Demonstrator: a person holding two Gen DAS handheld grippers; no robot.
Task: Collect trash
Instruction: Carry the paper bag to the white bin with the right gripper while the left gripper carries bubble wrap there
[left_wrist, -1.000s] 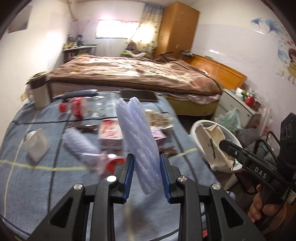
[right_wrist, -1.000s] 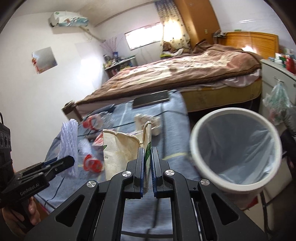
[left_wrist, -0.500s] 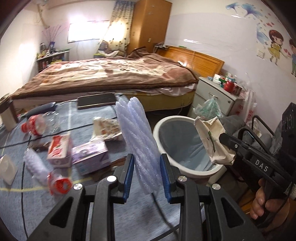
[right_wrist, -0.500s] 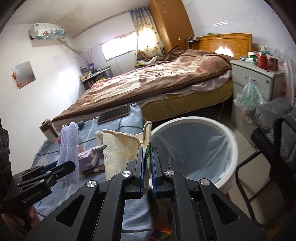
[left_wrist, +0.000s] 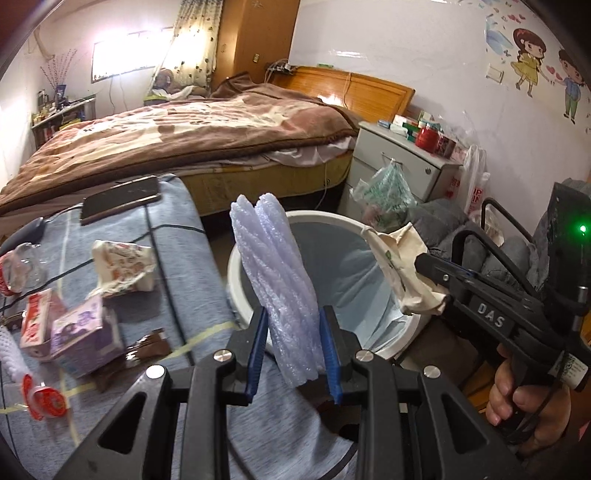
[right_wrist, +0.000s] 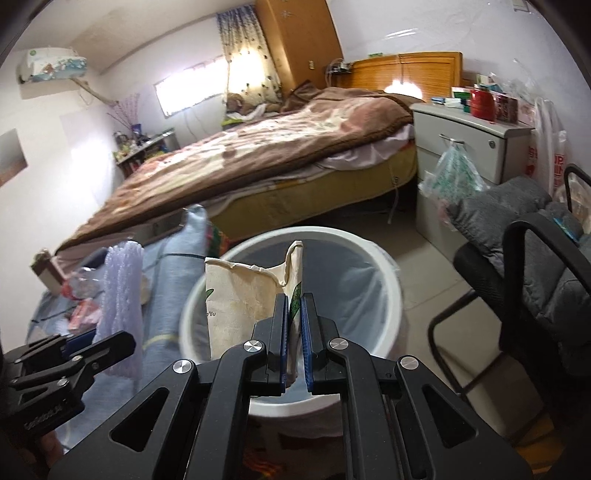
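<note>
My left gripper (left_wrist: 293, 338) is shut on a pale lilac foam net sleeve (left_wrist: 273, 273), which stands upright in front of the white trash bin (left_wrist: 236, 284). My right gripper (right_wrist: 293, 314) is shut on a crumpled cream paper cup (right_wrist: 243, 299) and holds it over the bin's (right_wrist: 388, 266) lined mouth. In the left wrist view the right gripper (left_wrist: 430, 266) comes in from the right with the cup (left_wrist: 399, 262) above the bin's far rim. In the right wrist view the left gripper (right_wrist: 110, 341) sits at lower left with the foam sleeve (right_wrist: 122, 284).
A blue-covered table (left_wrist: 177, 243) left of the bin carries cartons (left_wrist: 74, 328), a wrapper (left_wrist: 122, 262), plastic bottles (left_wrist: 18, 266) and a dark phone (left_wrist: 118, 199). A bed (left_wrist: 184, 136) lies behind. A nightstand (left_wrist: 399, 162) and a black chair with grey cushion (right_wrist: 532, 236) stand right of the bin.
Both grippers have swung right, away from the table toward the bin, still holding the foam sleeve and the cup. The cup now hangs over the bin's opening.
</note>
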